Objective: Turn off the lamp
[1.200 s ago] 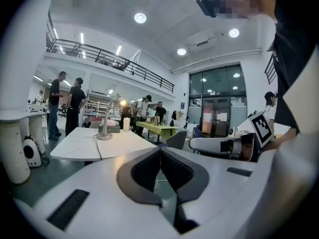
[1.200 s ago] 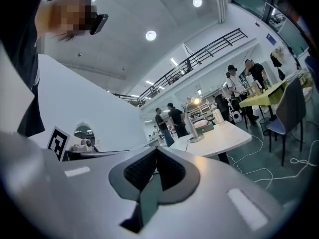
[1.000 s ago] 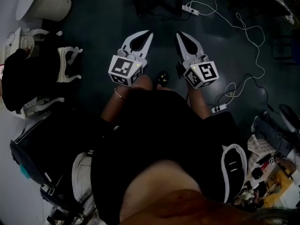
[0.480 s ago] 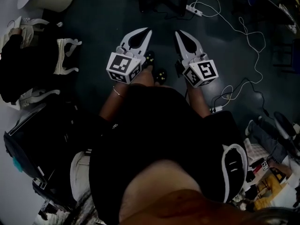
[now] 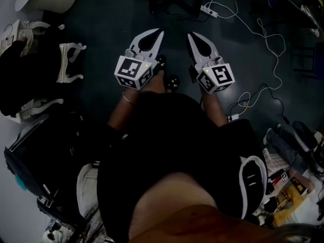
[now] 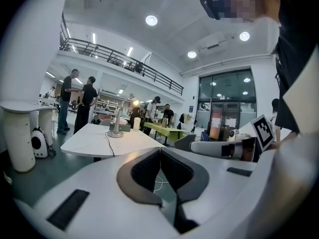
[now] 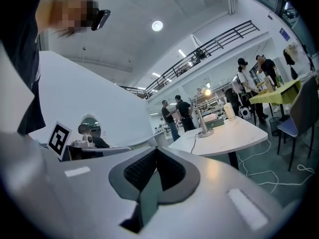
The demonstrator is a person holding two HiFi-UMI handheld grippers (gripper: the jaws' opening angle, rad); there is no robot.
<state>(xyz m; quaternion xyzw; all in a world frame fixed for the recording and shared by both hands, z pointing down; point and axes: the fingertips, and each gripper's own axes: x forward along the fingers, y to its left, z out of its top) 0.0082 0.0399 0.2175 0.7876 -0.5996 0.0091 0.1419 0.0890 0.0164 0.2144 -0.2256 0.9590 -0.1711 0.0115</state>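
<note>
I am holding my left gripper [image 5: 160, 33] and right gripper [image 5: 190, 35] side by side at upper centre, both clenched empty, facing the lamp [image 6: 117, 127] on the table [image 6: 92, 143].

In the head view a white cable [image 5: 277, 59] snakes over the dark floor [image 5: 101, 29] at upper right, with a power strip [image 5: 208, 10] at top centre and a black bag [image 5: 40, 156] at lower left. In the left gripper view two people [image 6: 89, 98] stand at left under a railed balcony [image 6: 119, 56].
</note>
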